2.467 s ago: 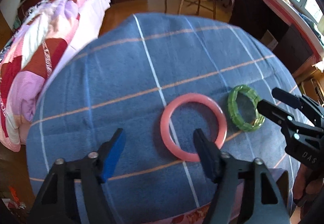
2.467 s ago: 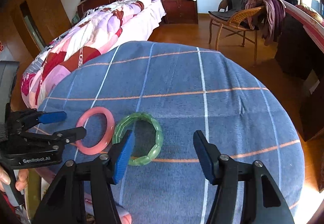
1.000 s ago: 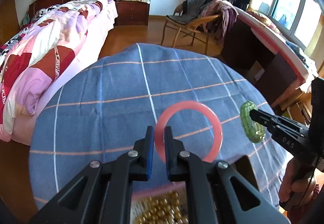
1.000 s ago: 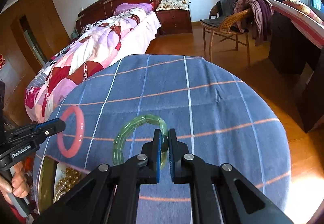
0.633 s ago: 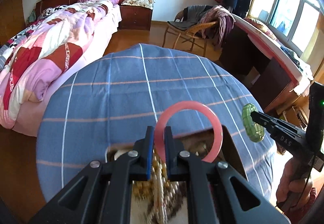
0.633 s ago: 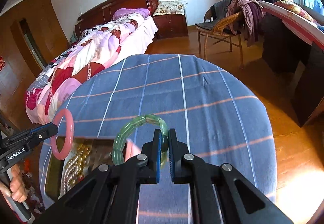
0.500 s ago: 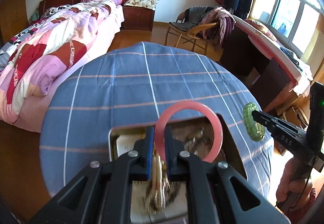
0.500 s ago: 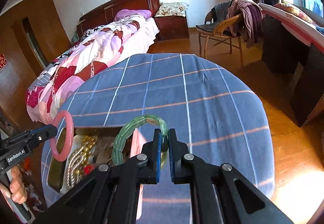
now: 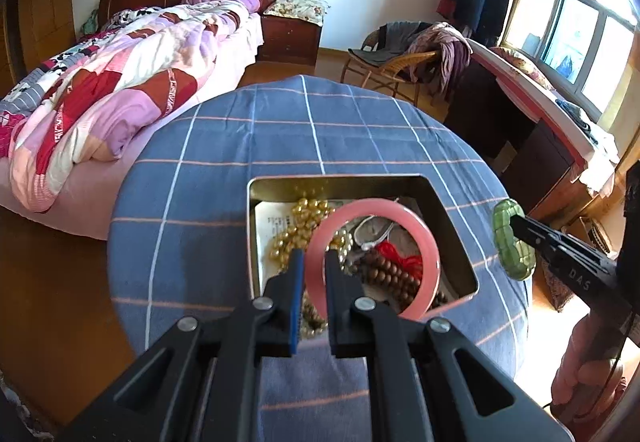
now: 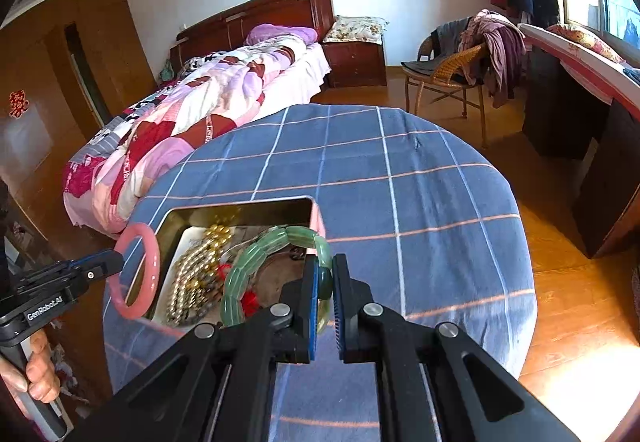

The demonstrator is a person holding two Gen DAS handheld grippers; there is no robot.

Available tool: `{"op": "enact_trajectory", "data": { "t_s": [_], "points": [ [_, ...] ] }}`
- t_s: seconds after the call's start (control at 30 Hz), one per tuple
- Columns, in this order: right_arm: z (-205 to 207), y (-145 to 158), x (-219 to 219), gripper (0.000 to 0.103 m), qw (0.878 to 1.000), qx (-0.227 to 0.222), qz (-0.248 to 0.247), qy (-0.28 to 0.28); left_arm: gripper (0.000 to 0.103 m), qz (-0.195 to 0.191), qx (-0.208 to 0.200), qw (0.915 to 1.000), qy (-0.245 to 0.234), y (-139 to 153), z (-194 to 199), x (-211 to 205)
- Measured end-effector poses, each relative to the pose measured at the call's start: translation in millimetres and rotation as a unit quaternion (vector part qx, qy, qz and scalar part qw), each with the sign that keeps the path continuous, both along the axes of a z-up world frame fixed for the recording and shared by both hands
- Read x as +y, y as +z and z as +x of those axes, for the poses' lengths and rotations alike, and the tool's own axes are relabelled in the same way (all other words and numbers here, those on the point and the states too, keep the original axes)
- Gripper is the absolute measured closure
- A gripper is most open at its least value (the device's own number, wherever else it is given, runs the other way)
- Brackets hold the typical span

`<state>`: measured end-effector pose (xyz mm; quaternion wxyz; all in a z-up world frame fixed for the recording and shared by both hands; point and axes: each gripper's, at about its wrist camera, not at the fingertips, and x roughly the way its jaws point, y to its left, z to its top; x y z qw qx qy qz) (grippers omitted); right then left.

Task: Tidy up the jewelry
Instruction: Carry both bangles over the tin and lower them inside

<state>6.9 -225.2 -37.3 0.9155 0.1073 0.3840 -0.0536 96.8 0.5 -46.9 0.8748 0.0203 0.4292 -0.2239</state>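
My left gripper (image 9: 314, 262) is shut on the rim of a pink bangle (image 9: 430, 242), held in the air above an open metal tin (image 9: 336, 184). Gold beads (image 9: 298, 226), brown wooden beads (image 9: 386, 274) and a red cord lie in the tin. My right gripper (image 10: 325, 274) is shut on a green segmented bracelet (image 10: 256, 250), also lifted over the tin (image 10: 236, 210). In the right wrist view the left gripper (image 10: 116, 260) with the pink bangle (image 10: 154, 250) hangs at the tin's left side. In the left wrist view the green bracelet (image 9: 512, 242) shows at the right.
The tin stands near the front of a round table under a blue checked cloth (image 9: 320, 130). A bed with a patchwork quilt (image 9: 120, 82) lies to the left, a wicker chair with clothes (image 9: 420, 54) behind. A hand (image 10: 38, 374) grips the left handle.
Both grippers were open over the bangles lying on the cloth, then closed on them and lifted them. They have drawn back toward the front, so the tin has come into view under both bangles.
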Motion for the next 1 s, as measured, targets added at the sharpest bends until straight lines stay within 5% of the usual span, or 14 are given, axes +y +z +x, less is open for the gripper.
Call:
{"op": "enact_trajectory", "data": {
  "t_s": [1.0],
  "points": [
    [-63,28,61,0.097,0.997,-0.043,-0.019,0.056,0.093,0.022,-0.050,0.9984,0.014,12,-71,7]
  ]
}}
